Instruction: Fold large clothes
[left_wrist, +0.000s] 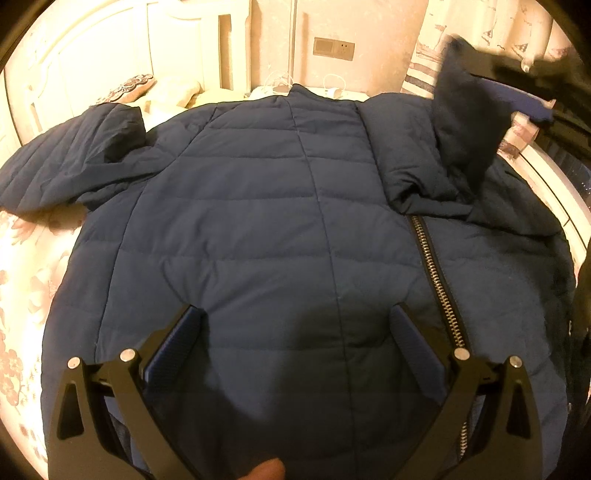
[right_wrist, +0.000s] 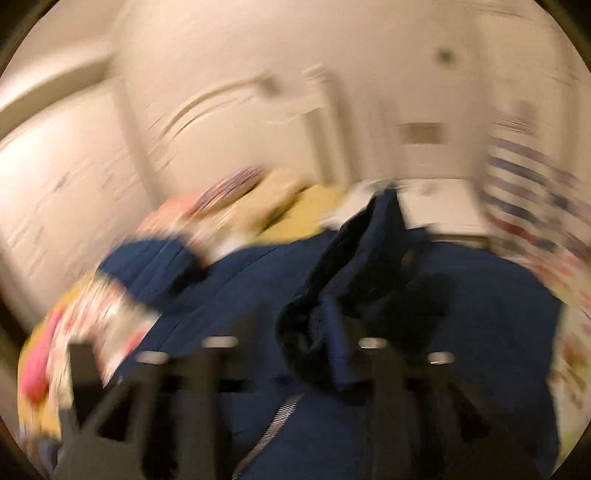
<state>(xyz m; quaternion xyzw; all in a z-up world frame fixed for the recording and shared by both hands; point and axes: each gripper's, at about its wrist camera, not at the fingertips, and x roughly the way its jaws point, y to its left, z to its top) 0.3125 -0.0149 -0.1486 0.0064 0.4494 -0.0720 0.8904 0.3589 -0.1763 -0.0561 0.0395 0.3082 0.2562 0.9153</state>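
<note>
- The navy quilted jacket (left_wrist: 266, 206) lies spread flat across the floral bedsheet (left_wrist: 22, 280), collar towards twelve o'clock, filling the middle of the left wrist view.
- Its metal zipper (left_wrist: 436, 273) runs from about two o'clock of the jacket's centre down towards five o'clock, teeth exposed.
- One sleeve (left_wrist: 70, 155) lies out at ten o'clock, cuff folded back on itself and resting on the sheet.
- The other sleeve (left_wrist: 465, 122) is up off the bed at one o'clock, hanging from the blurred right gripper (left_wrist: 517, 74) that holds its end at the top right edge.
- In the right wrist view everything smears, but the raised sleeve (right_wrist: 354, 280) sits bunched between the fingers of the right gripper (right_wrist: 295, 347); whether the pads press on it, the blur hides there.
- The left gripper (left_wrist: 295, 325) hovers over the jacket's hem at six o'clock, jaws wide apart, nothing between them but the fabric lying below.
- A fingertip (left_wrist: 266, 470) of the person shows at the bottom edge.
- Beyond the collar, a white nightstand (left_wrist: 332, 92) with cables stands at twelve o'clock, a wall switch plate (left_wrist: 334, 48) above it.
- A cream headboard (left_wrist: 110, 55) and pillows (left_wrist: 155, 92) sit at eleven o'clock.
</note>
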